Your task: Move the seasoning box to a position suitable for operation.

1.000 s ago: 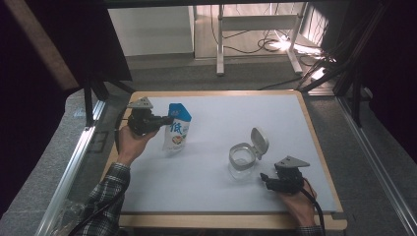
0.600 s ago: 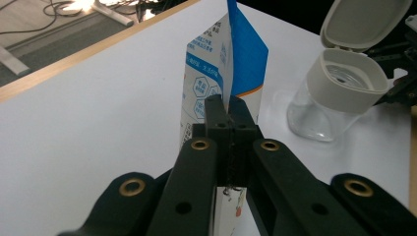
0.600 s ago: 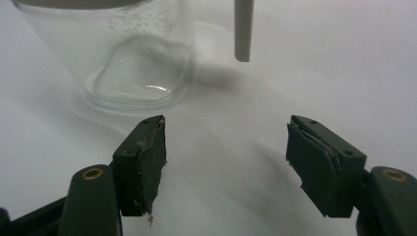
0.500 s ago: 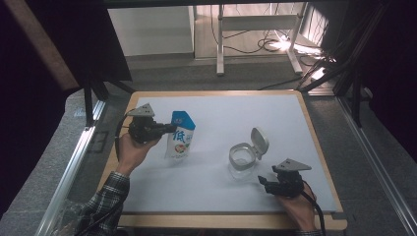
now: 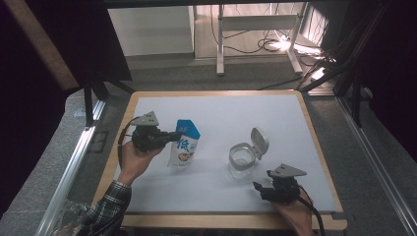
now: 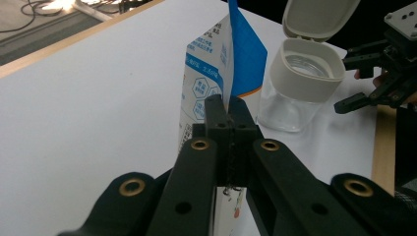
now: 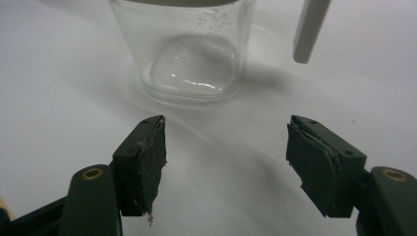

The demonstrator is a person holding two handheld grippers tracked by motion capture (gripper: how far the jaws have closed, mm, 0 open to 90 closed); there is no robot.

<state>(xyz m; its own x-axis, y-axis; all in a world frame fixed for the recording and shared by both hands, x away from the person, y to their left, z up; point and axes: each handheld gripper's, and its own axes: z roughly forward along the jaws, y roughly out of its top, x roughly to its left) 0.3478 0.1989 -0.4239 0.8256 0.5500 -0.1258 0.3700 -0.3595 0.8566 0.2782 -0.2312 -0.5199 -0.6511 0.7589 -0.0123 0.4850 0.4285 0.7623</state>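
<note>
A white and blue pouch (image 5: 184,145) with printed lettering stands upright left of centre on the white mat. My left gripper (image 5: 172,136) is shut on the pouch's edge (image 6: 227,93), jaws pressed together around it. A clear glass jar (image 5: 242,161) with a pale rim and its flip lid tilted open stands to the right; it also shows behind the pouch (image 6: 300,86). My right gripper (image 5: 259,189) sits near the front edge, just short of the jar (image 7: 189,54), open with nothing between its fingers (image 7: 142,164).
The white mat (image 5: 226,113) lies on a wood-edged table (image 5: 317,147). A metal rail (image 5: 74,162) runs along the left side. Desk legs and cables (image 5: 265,46) stand on the floor beyond the far edge.
My left gripper has carried the pouch to the right, toward the jar. The right gripper has shifted slightly left near the front edge.
</note>
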